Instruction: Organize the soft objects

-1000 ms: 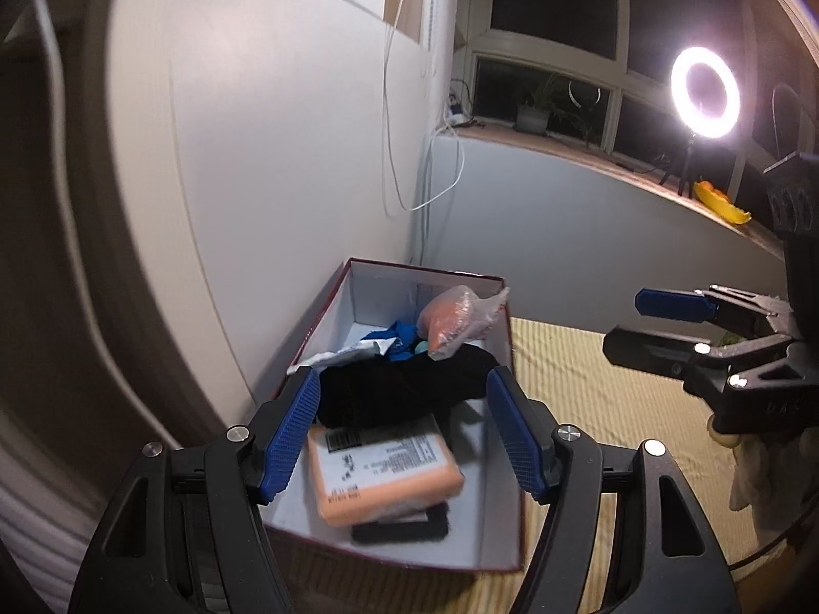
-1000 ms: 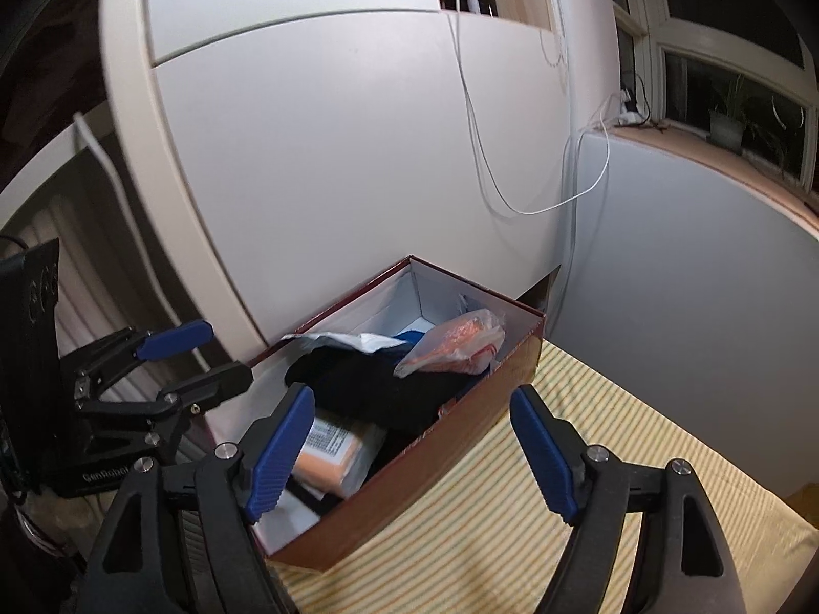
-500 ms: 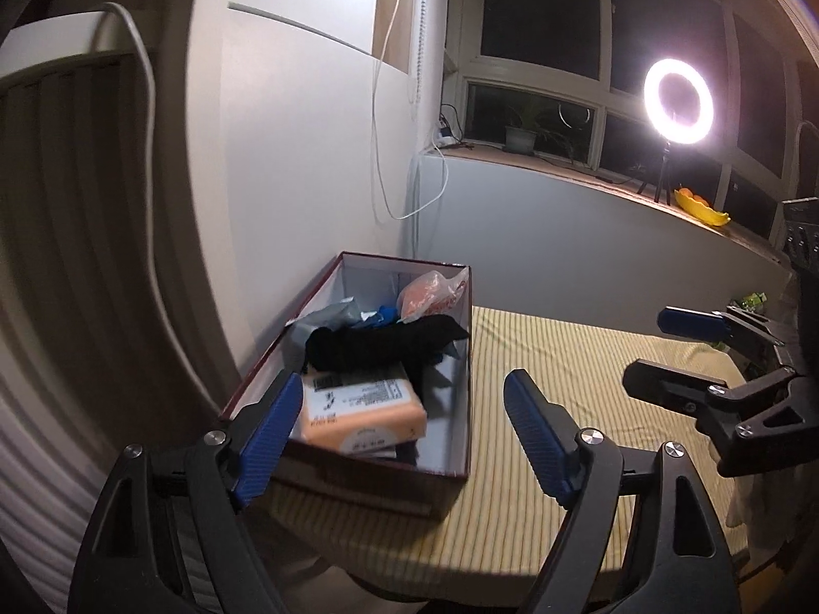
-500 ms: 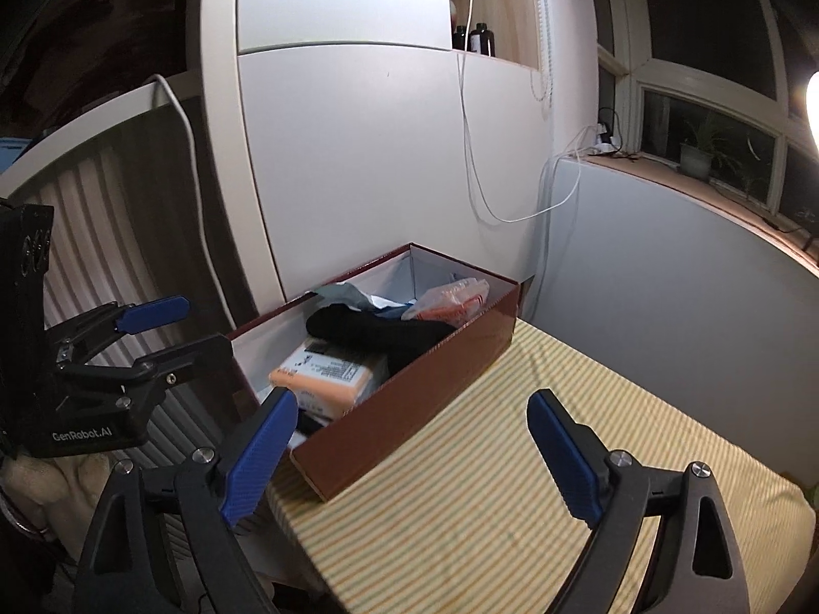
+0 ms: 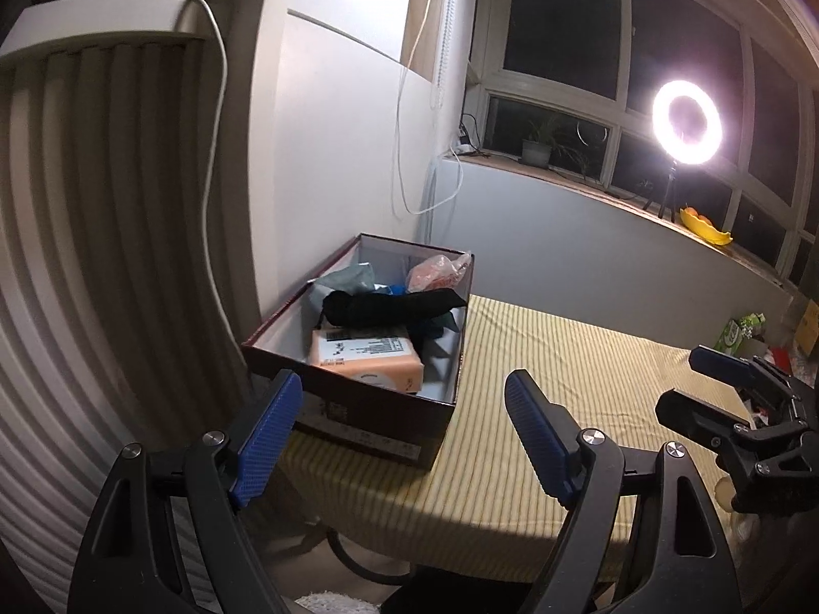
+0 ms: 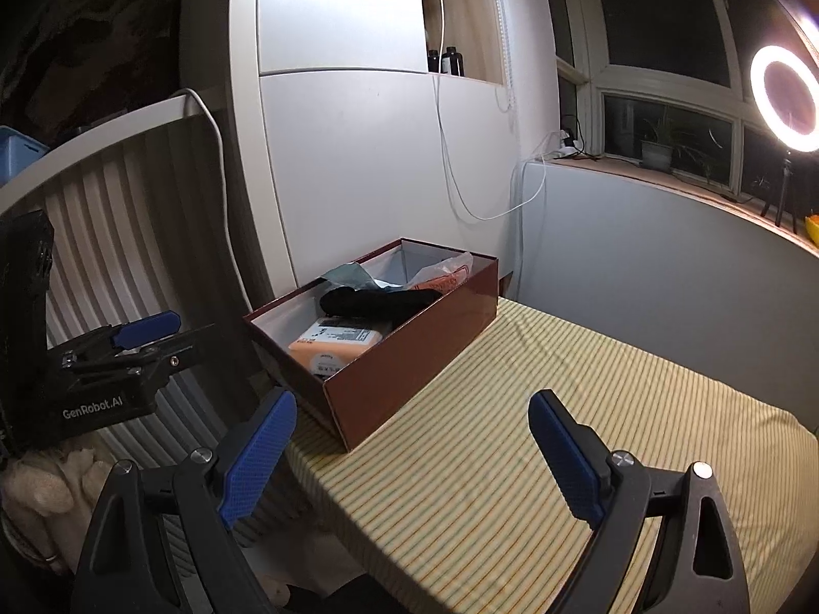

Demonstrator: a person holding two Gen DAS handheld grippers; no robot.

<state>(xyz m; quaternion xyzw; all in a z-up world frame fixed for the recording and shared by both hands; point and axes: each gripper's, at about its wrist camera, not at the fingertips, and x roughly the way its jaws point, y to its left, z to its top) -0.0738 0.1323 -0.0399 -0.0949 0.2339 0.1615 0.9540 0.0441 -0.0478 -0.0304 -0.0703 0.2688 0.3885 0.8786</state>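
An open maroon cardboard box [image 5: 358, 407] stood at the corner of a table covered in yellow striped cloth [image 5: 553, 373], close to the white wall. Its long axis ran from the table's near edge back toward the wall corner. Inside lay an orange wrapped pack [image 5: 366, 355] with a printed label too small to read, a black garment [image 5: 394, 304] stretched across the box's width, a crinkled orange-filled plastic bag [image 5: 437, 271] at the far end, and grey and blue fabric largely hidden beneath these. The box floor was mostly covered. The left gripper [image 5: 402, 435] hung short of the box, jaws spread wide and empty. The right gripper [image 6: 412, 460], likewise wide apart with nothing between its blue pads, hung over the cloth's near edge.
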